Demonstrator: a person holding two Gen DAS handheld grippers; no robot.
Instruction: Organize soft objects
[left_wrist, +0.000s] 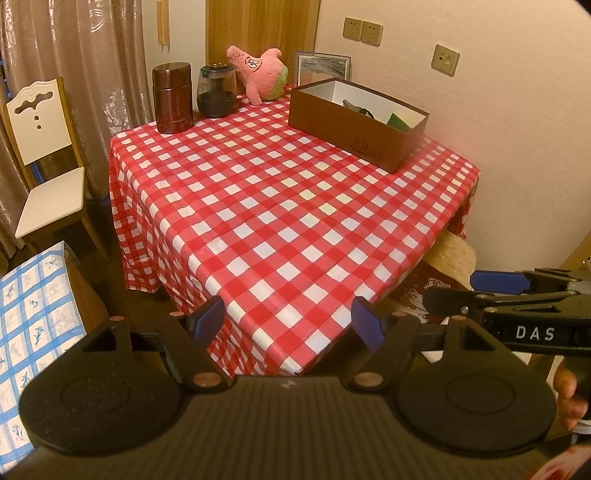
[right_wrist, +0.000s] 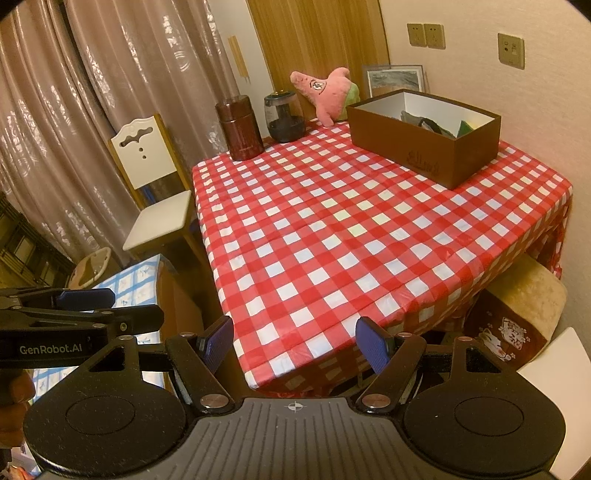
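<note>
A pink star-shaped plush toy (left_wrist: 260, 72) (right_wrist: 328, 92) leans at the far edge of the red-checked table (left_wrist: 280, 206) (right_wrist: 354, 236). To its right stands an open brown box (left_wrist: 354, 122) (right_wrist: 421, 144) holding a few dark and green items. My left gripper (left_wrist: 290, 325) hovers open before the table's near corner, nothing between its blue pads. My right gripper (right_wrist: 295, 345) is open too and empty, at the same near edge. Each gripper shows at the side of the other's view.
A brown canister (left_wrist: 173, 98) (right_wrist: 239, 127) and a glass jar (left_wrist: 218, 90) (right_wrist: 283, 118) stand at the table's far left. A white chair (left_wrist: 44, 162) (right_wrist: 155, 184) is left of the table, a blue-patterned surface (left_wrist: 33, 317) nearer. A cushioned stool (right_wrist: 524, 306) sits at the right.
</note>
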